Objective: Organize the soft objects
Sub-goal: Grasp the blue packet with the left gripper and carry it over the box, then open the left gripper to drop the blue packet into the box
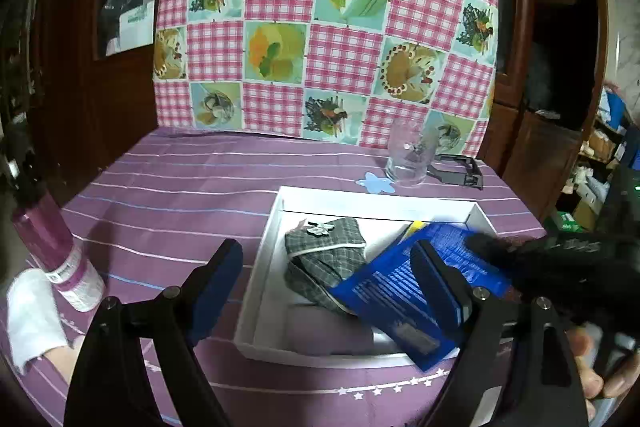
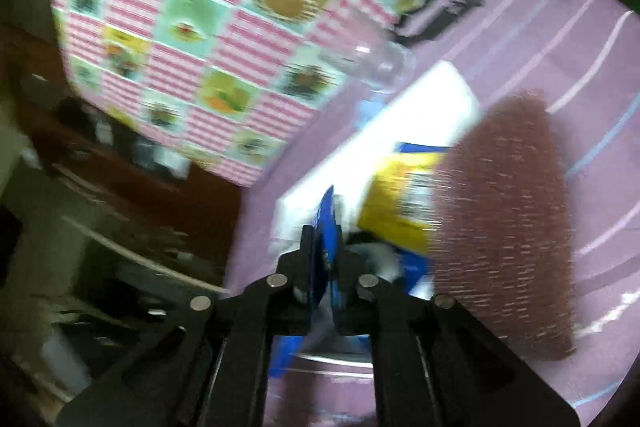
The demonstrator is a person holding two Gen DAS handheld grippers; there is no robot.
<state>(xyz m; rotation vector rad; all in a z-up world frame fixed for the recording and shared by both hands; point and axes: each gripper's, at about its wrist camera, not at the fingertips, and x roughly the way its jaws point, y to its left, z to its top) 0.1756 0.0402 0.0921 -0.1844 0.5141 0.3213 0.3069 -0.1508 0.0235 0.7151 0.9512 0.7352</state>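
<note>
A white shallow box [image 1: 260, 267] lies on the purple striped tablecloth. Inside it are a grey plaid cloth pouch [image 1: 332, 255] and a blue packet [image 1: 384, 291] that tilts over the pouch and the box's near rim. My left gripper [image 1: 326, 279] hovers open just before the box, its right finger in front of the packet, with nothing pressed between its pads. My right gripper [image 2: 324, 239] comes in from the right, its jaws nearly together on the edge of the blue packet [image 2: 326, 215]. The right wrist view is blurred. A yellow part of the packet [image 2: 400, 203] shows there.
A pink bottle [image 1: 60, 255] and a white cloth [image 1: 32, 311] lie at the table's left edge. A clear glass [image 1: 408, 159], a blue flower coaster [image 1: 376, 183] and a black frame [image 1: 460, 169] stand behind the box. A reddish-brown scrub pad [image 2: 508, 219] lies right of the box. A checked cloth hangs behind.
</note>
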